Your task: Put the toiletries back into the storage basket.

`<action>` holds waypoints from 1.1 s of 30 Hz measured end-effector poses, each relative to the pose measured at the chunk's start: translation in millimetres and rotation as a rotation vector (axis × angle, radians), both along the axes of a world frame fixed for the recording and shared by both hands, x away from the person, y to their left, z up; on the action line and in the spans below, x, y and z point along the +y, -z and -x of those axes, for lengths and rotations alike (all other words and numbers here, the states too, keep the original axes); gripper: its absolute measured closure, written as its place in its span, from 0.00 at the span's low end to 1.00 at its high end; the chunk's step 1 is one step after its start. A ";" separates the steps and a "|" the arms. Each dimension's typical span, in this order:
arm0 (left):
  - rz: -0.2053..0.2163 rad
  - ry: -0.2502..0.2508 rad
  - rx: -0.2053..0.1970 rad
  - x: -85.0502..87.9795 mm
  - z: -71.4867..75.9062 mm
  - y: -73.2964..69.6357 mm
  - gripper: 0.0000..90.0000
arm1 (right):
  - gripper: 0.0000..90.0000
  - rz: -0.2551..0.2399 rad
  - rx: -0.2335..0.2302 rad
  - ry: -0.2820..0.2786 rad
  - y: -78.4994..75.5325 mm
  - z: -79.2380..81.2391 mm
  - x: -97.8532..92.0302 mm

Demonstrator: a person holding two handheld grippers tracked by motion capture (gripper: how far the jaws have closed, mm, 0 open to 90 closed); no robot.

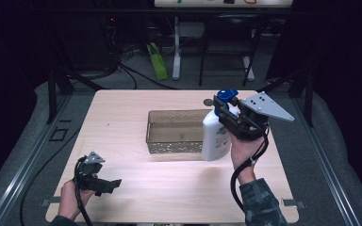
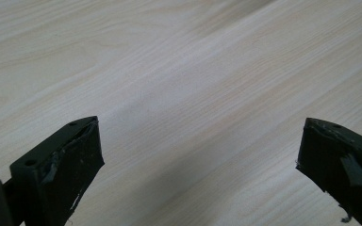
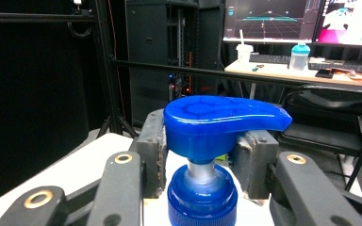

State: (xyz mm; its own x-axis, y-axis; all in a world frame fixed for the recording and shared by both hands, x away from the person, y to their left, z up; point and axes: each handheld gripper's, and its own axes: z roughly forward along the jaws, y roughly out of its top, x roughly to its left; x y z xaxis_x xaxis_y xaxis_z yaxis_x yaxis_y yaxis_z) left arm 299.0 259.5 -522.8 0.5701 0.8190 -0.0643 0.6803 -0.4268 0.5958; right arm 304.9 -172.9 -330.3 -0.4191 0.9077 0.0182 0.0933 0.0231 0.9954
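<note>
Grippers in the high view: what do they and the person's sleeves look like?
Both grippers, left and right, are black with two blocky jaws, each topped by a grey three-cornered plate dotted with holes. A black cable trails from each. The right arm wears a dark camouflage-patterned sleeve.

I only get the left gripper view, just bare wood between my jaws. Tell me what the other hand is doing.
Observer: The right tool is shut on a white pump bottle, gripping just under its blue pump head.
Operator: Report where that bottle is.
Observer: Upright beside the right end of a clear brown tray; whether it stands on the table or is lifted, I cannot tell.
Operator: Say what's in the tray.
Observer: Nothing is visible inside it.
</note>
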 end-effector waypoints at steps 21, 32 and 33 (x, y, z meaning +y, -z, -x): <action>-0.002 -0.010 0.006 0.1 -0.4 0.5 0.01 | 0.66 -0.010 -0.008 -0.003 -13.9 -13.0 5.4; -0.001 -0.021 0.007 0.2 -0.3 0.5 0.01 | 0.66 -0.007 -0.012 -0.002 -19.3 -23.7 14.1; -0.001 -0.021 0.007 0.2 -0.3 0.5 0.01 | 0.66 -0.007 -0.012 -0.002 -19.4 -24.5 14.6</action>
State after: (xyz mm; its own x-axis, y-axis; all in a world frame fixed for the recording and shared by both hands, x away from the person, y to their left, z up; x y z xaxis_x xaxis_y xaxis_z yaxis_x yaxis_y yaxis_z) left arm 299.3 259.7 -523.4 0.5526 0.8307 -0.0677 0.6933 -0.4131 0.5905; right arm 329.4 -158.4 -310.8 -0.4214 0.9067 0.0192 0.0812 0.0167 0.9966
